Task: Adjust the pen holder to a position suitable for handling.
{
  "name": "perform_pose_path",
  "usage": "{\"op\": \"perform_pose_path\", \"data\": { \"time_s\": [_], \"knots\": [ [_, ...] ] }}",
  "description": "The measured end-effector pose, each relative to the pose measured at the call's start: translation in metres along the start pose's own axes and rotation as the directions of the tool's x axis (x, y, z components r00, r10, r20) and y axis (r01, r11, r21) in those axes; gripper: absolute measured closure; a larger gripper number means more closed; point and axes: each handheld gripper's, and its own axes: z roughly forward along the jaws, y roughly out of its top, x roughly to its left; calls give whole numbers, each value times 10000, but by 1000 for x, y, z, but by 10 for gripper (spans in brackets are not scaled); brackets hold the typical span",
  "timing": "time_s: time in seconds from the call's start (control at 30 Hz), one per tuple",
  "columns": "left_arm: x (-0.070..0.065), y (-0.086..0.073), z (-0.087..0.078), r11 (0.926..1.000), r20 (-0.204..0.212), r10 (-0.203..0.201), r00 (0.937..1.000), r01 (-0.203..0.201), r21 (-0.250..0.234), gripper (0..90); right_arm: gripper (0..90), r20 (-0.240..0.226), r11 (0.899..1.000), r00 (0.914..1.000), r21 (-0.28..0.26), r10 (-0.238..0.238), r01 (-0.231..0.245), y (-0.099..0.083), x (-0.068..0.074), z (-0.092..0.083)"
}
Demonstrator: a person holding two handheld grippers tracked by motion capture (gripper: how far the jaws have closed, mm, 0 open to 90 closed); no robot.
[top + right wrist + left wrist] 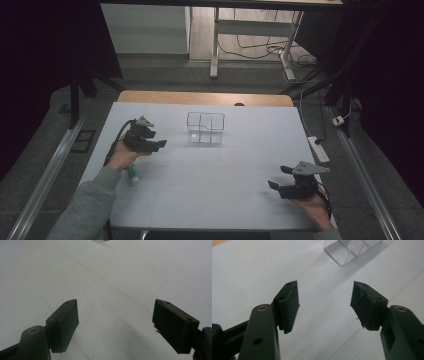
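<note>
Both jaws gaping, nothing held — left hand-held gripper (pixel 161 145) is hovering beside the clear divided box (pixel 205 128), right hand-held gripper (pixel 280 177) is sitting low over the bench (pixel 210 190).

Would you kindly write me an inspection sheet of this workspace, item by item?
Surface: white table top, faint seams, wooden edge at the far side.
Job's things: clear divided box, upright, mid-table; green-and-white tube lying beside the left forearm.
Clutter: nothing seen.
Grippers: left gripper open, nothing between the jaws, pointing toward the box; right gripper open, nothing between the jaws.
Cables: power strip and leads on the floor at right.
Surroundings: desk frame beyond, dark room.
</note>
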Motion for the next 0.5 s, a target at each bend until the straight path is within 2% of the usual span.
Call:
{"op": "perform_pose_path", "data": {
  "time_s": [0.23, 0.5],
  "knots": [
    [8, -12, -13, 9990, 103, 431, 9990, -432, 103, 390, 202, -36, 10000, 10000, 38, -5, 5, 0, 0, 0],
    [13, -25, -30, 9984, -45, 506, 9987, -504, 244, 385, 202, -33, 10000, 10000, 58, -2, 2, 0, 0, 0]
  ]
}}
